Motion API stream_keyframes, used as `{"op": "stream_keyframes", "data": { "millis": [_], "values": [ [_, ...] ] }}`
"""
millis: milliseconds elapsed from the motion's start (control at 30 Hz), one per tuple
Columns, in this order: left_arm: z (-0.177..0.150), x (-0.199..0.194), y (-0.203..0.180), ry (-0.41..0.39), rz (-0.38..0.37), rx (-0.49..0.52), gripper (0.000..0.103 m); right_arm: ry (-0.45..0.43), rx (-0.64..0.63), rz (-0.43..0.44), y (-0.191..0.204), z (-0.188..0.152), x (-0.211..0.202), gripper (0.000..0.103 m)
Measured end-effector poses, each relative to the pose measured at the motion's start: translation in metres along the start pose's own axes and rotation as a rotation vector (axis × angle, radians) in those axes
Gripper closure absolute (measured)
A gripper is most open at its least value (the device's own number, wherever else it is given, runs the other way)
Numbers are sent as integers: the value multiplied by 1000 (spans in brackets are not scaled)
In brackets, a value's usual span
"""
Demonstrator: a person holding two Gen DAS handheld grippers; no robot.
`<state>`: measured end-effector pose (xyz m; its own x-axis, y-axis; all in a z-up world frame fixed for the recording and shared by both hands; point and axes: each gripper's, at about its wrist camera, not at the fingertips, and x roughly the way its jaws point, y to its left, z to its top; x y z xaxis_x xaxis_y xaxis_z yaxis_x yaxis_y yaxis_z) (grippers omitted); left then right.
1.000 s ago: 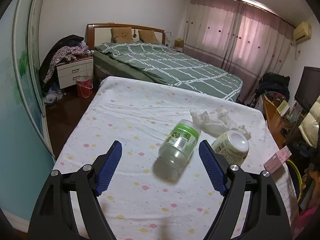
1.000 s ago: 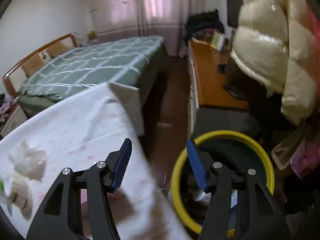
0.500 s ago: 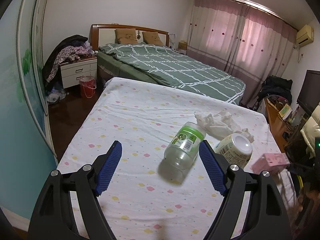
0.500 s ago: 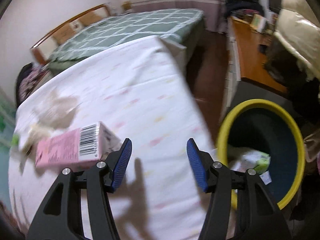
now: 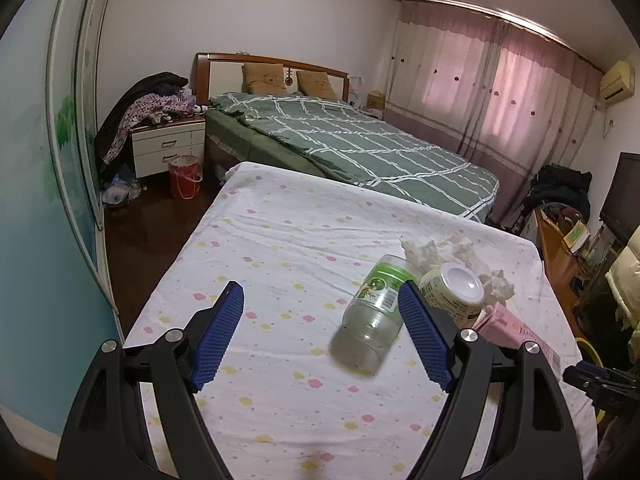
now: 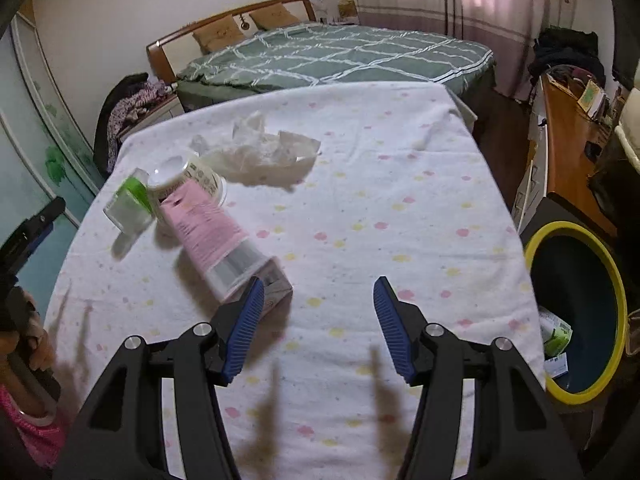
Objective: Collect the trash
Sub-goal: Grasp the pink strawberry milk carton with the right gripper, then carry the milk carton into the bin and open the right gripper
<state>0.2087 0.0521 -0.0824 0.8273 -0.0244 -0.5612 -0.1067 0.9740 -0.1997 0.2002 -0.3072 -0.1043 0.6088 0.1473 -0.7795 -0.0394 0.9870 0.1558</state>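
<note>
- Left wrist view: left gripper with blue ridged pads (image 5: 320, 334) spread wide, holding nothing, up above the white cloth table with pink and yellow dots (image 5: 280, 240).
- Clear plastic bottle with a green cap and label (image 5: 372, 316) lying on its side between the two pads, closer to the right pad.
- Round white can with a shiny silver end (image 5: 454, 294) lying just beside the bottle, on its right.
- Crumpled white tissue paper (image 5: 452, 252) behind the can, near the far right side of the table.
- Long pink carton (image 5: 516, 332) partly hidden behind the right finger, close to the right table edge.
- Lots of bare cloth on the left and far side; dark wood floor (image 5: 148, 232) past the left edge.
- Right wrist view: right gripper with blue ridged pads (image 6: 318, 326) spread wide too, holding nothing.
- Pink carton (image 6: 224, 244) lying flat, one end right at the left pad tip.
- Can (image 6: 188, 180), bottle (image 6: 130, 204) and tissue (image 6: 264, 156) bunched together farther off on the left.
- Open cloth ahead and to the right.
- Round dark bin with a yellow rim (image 6: 608, 272) on the floor just past the right table edge, with scraps inside.
</note>
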Motion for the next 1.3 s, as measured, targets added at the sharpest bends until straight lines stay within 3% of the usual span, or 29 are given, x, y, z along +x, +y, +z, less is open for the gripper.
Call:
{"op": "stream_keyframes", "data": {
  "millis": [167, 400, 567, 800, 933, 1000, 1300],
  "values": [
    [0, -1, -1, -5, 0, 1, 23, -26, -18, 35, 7, 6, 5, 41],
    [-1, -3, 2, -11, 9, -9, 23, -14, -145, 100, 42, 15, 31, 31],
    [-2, -3, -2, -8, 12, 8, 23, -4, -181, 93, 55, 16, 46, 30],
    [-3, -3, -3, -8, 13, 12, 23, -14, -171, 85, 53, 14, 43, 51],
    [-4, -3, -5, -11, 12, 23, 23, -29, -133, 74, 44, 7, 35, 56],
    [-4, -3, -6, -11, 10, 29, 23, -45, -111, 75, 38, 3, 27, 66],
    [-6, -3, -11, -7, 0, 50, 23, -123, 5, -19, -1, -10, -9, 66]
  ]
}}
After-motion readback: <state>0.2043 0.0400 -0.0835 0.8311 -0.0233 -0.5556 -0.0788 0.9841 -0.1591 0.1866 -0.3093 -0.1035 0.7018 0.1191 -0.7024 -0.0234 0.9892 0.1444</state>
